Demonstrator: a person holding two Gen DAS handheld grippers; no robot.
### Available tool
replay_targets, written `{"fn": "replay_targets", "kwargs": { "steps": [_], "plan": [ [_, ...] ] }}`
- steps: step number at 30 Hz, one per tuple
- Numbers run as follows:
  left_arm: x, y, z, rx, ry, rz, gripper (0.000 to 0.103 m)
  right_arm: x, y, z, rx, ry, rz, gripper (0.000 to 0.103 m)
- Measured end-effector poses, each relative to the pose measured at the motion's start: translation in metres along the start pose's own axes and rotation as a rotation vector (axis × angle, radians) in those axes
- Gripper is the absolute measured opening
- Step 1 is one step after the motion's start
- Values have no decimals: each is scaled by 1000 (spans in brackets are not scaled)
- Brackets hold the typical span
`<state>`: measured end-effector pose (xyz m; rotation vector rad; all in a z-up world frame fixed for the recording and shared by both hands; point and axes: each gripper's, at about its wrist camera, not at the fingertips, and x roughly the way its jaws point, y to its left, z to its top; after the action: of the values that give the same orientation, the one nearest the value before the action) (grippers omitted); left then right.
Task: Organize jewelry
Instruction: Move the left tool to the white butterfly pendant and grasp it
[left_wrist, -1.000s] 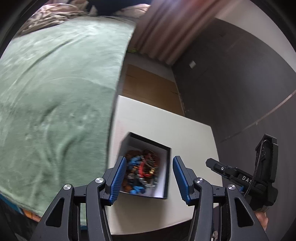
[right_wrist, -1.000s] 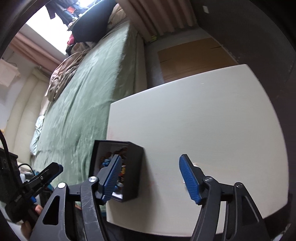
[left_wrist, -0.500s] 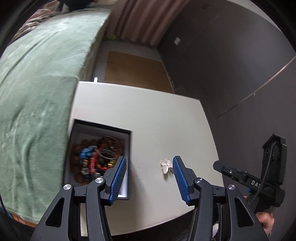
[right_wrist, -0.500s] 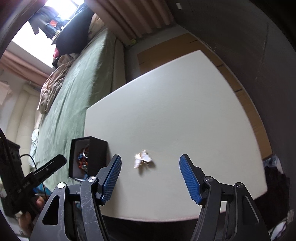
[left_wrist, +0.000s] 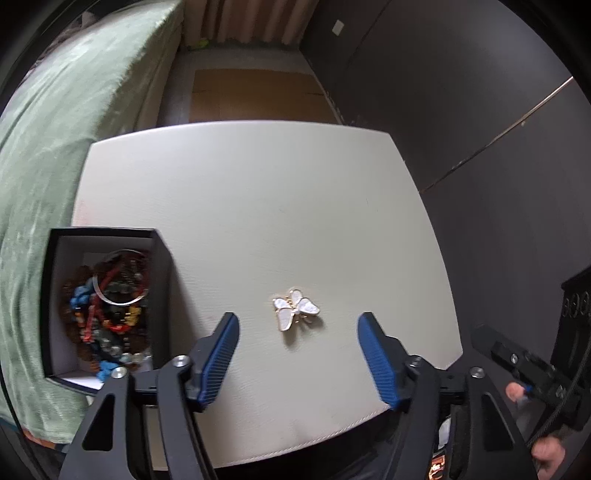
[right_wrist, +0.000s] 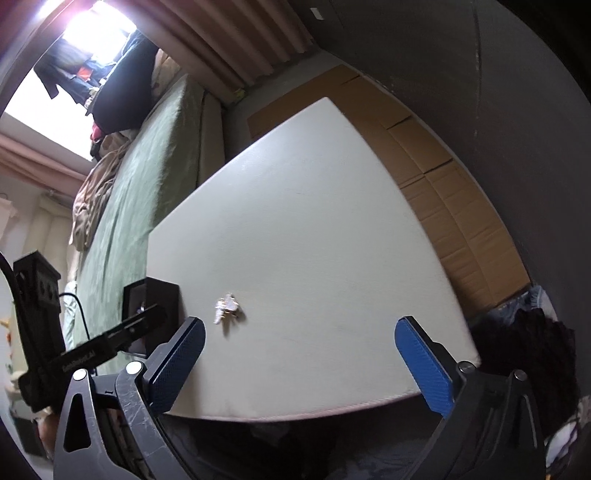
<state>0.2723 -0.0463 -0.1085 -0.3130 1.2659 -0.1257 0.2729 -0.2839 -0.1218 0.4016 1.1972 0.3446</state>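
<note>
A white and gold butterfly brooch (left_wrist: 295, 309) lies on the cream table (left_wrist: 258, 206), near its front edge. It also shows in the right wrist view (right_wrist: 227, 307). A black open box (left_wrist: 51, 295) full of beaded jewelry (left_wrist: 107, 306) stands at the table's left edge; the right wrist view shows its dark side (right_wrist: 162, 295). My left gripper (left_wrist: 297, 354) is open and empty, just in front of the brooch. My right gripper (right_wrist: 300, 360) is open and empty above the front edge, with the brooch ahead to its left.
A bed with a green blanket (left_wrist: 55, 129) runs along the table's left side. Flattened cardboard (right_wrist: 436, 177) lies on the floor behind and right of the table. A dark wall (left_wrist: 461, 110) stands on the right. Dark clothes (right_wrist: 524, 350) lie by the table's right corner.
Both views have swung right from the box to the middle of the table. The butterfly brooch has come into view and now lies ahead of my left gripper. Both grippers stay open.
</note>
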Motion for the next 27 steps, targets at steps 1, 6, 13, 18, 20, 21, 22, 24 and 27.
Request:
{"fn": "replay_targets", "kwargs": {
  "steps": [1, 6, 13, 18, 20, 21, 22, 24, 27],
  "plan": [
    [3, -1, 0, 3, 9, 4, 72, -1, -3, -1, 4, 0, 1, 103],
    [30, -12, 0, 33, 63, 73, 72, -5, -20, -1, 33, -19, -13, 103],
    [60, -21, 0, 51, 108, 149, 72, -15, -41, -2, 54, -57, -31, 103],
    [70, -21, 3, 9, 74, 210, 72, -17, -52, -3, 73, -66, -26, 103],
    [75, -21, 3, 0, 71, 226, 72, -18, -53, -4, 72, -73, -30, 103],
    [77, -21, 2, 1, 79, 229, 72, -19, -53, -5, 70, -78, -37, 103],
    [80, -21, 1, 7, 90, 231, 72, -19, -53, -6, 67, -84, -47, 103],
    [81, -23, -3, 15, 86, 243, 72, -19, -51, -6, 66, -87, -47, 103],
    [80, -25, -7, 28, 60, 277, 64, -15, -46, -6, 53, -77, -61, 103]
  ]
}}
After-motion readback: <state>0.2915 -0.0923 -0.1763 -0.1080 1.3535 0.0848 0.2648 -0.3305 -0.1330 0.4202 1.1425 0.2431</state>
